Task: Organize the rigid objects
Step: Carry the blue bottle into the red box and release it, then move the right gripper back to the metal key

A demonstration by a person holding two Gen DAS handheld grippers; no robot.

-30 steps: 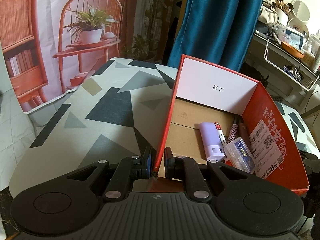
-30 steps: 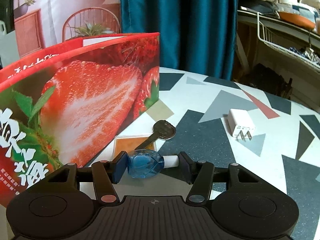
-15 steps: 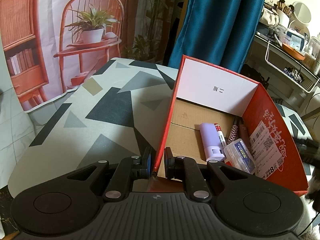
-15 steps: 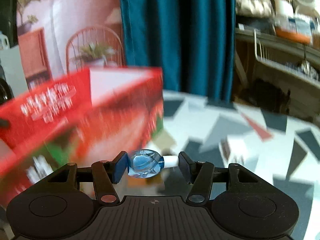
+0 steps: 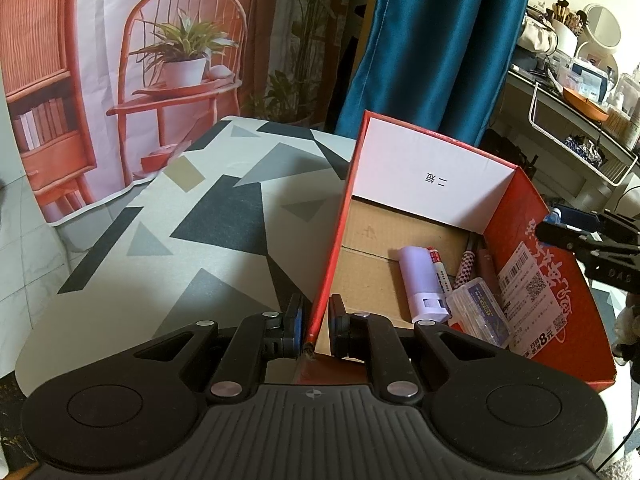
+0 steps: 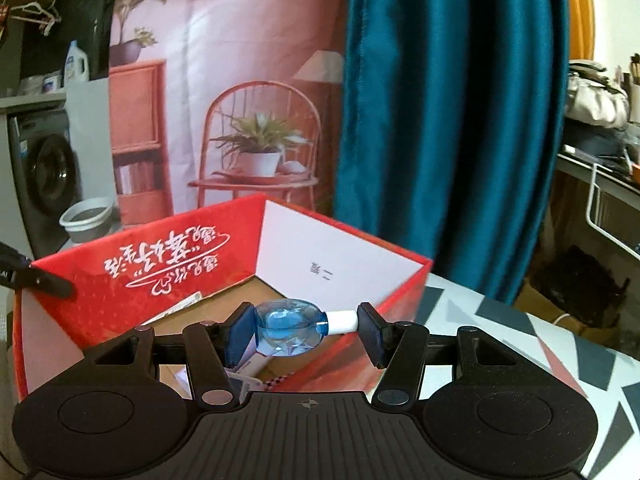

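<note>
My left gripper (image 5: 314, 330) is shut on the near left wall of the open red box (image 5: 338, 232). Inside the box lie a lilac tube (image 5: 420, 280), a red-and-white marker (image 5: 440, 276), a checkered pen (image 5: 464, 270) and a clear plastic case (image 5: 480, 312). My right gripper (image 6: 306, 330) is shut on a small blue bottle (image 6: 288, 326) with a white cap, held lengthwise between the pads above the box's (image 6: 160, 272) right rim. The right gripper also shows at the right edge of the left wrist view (image 5: 592, 244).
The box stands on a table (image 5: 200, 232) with a grey, black and white triangle pattern. A teal curtain (image 6: 440, 120) and a printed backdrop hang behind. A cluttered shelf (image 5: 580, 92) stands at the right.
My right gripper has lifted the blue bottle off the table and carried it left, from beside the box's outer wall to above its rim. The left gripper has held still.
</note>
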